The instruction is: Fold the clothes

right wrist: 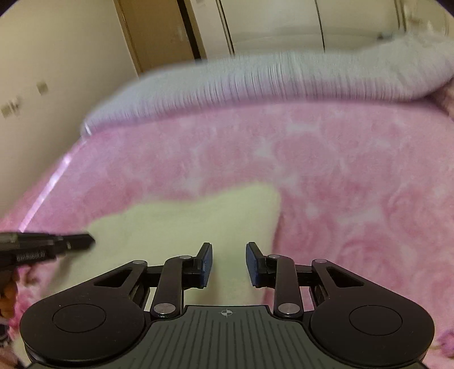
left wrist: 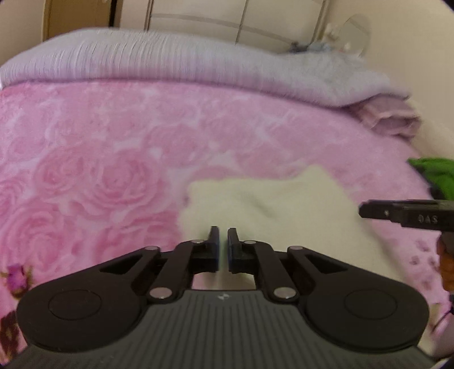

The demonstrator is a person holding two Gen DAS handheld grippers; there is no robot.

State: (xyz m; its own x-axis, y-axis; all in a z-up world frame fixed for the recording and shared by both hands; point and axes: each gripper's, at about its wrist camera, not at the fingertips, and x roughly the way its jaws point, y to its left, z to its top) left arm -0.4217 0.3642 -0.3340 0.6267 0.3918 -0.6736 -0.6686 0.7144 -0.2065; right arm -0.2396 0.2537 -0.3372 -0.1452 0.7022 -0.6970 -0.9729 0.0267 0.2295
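Observation:
A pale cream garment (left wrist: 266, 204) lies flat on the pink rose-patterned blanket (left wrist: 99, 159); it also shows in the right wrist view (right wrist: 181, 224). My left gripper (left wrist: 223, 235) hovers over the garment's near left part, its jaws nearly together with a thin gap and nothing between them. My right gripper (right wrist: 228, 251) is open and empty above the garment's near right part. Each gripper shows at the edge of the other's view: the right one (left wrist: 408, 217) and the left one (right wrist: 51, 245).
A folded lilac-grey quilt (left wrist: 181, 56) lies along the far side of the bed. A green cloth (left wrist: 437, 173) sits at the right edge. Wardrobe doors (right wrist: 255, 25) and a cream wall (right wrist: 42, 71) stand behind the bed.

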